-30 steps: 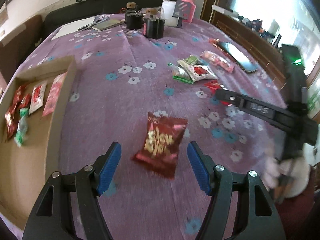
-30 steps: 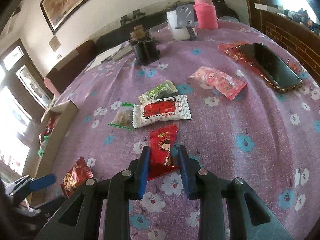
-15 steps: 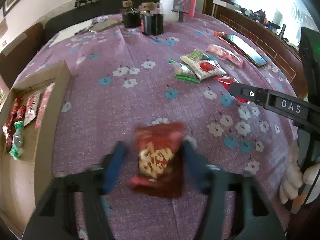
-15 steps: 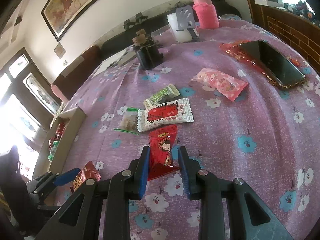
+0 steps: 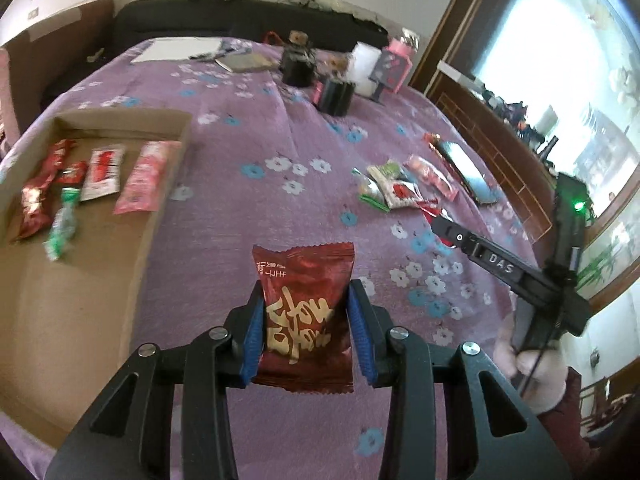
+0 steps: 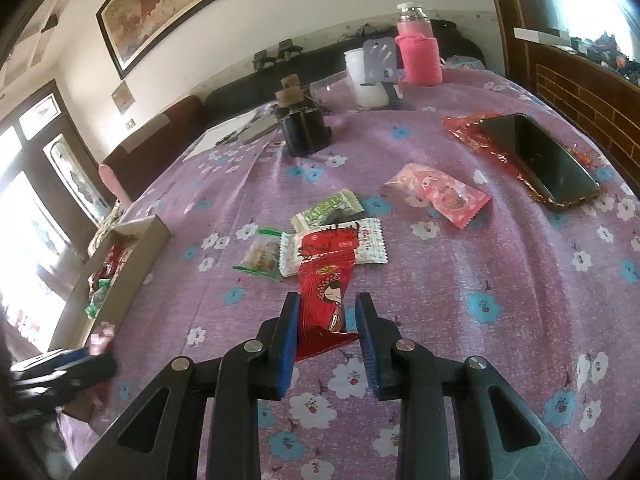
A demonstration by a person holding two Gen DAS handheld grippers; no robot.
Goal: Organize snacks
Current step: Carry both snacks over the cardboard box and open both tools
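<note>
My left gripper (image 5: 306,292) has a dark red snack packet with gold lettering (image 5: 306,320) between its blue pads. The jaws are still closing and the pads press the packet's sides; it hangs above the purple flowered cloth (image 5: 240,216). To its left lies an open cardboard box (image 5: 80,280) holding several snacks. My right gripper (image 6: 328,300) is shut on a bright red packet with a girl's face (image 6: 324,284), held just above the cloth near a loose pile: a white-and-red packet (image 6: 332,246), a green one (image 6: 328,208) and a pink one (image 6: 436,194).
A phone (image 6: 536,156) lies on a red wrapper at the right. Black jars (image 6: 302,128), a white cup (image 6: 366,76) and a pink-sleeved bottle (image 6: 418,50) stand at the far side. The box (image 6: 132,264) sits at the table's left edge.
The left jaws closed onto the dark red packet and lifted it off the cloth, swinging left so that more of the box shows. The right gripper kept its hold and stayed put.
</note>
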